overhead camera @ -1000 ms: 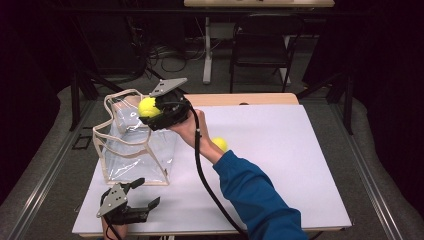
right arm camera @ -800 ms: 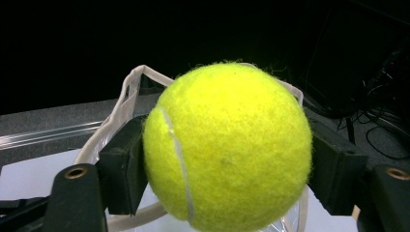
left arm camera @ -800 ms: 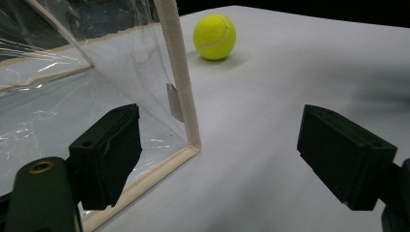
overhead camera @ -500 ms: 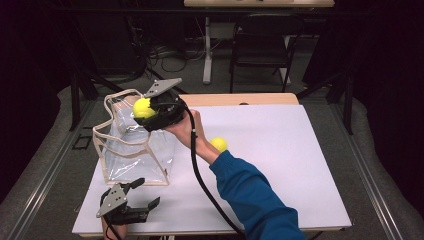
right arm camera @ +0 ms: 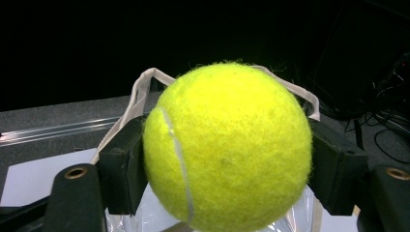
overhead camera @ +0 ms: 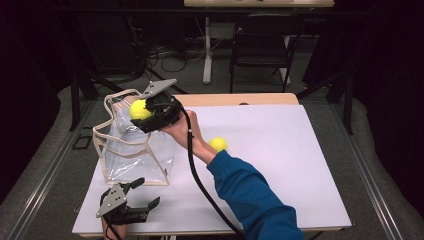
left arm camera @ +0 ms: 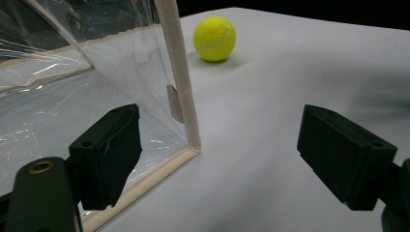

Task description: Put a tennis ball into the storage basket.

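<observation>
Tennis ball [overhead camera: 139,109], in the high view, sits at the upper left of the frame, pinched in my right gripper [overhead camera: 145,112] above the open mouth of the clear bag [overhead camera: 132,150]. A second ball [overhead camera: 218,144] lies on the white table [overhead camera: 280,150] near frame centre, just beside my forearm. My left gripper [overhead camera: 142,192] rests at the lower left, jaws spread, holding nothing.

From the left gripper view, I see the bag's cream-edged corner [left arm camera: 186,116] between the two wide-apart jaws, and the loose ball [left arm camera: 214,37] at the top centre.

Across the right gripper view, the held ball [right arm camera: 227,145] swells between both pads, gripped across its widest part. I judge it light, springy and felt-covered, so not slippery; a grip across the middle suits it, since off-centre pressure could squirt it out. The bag looks thin and floppy.
</observation>
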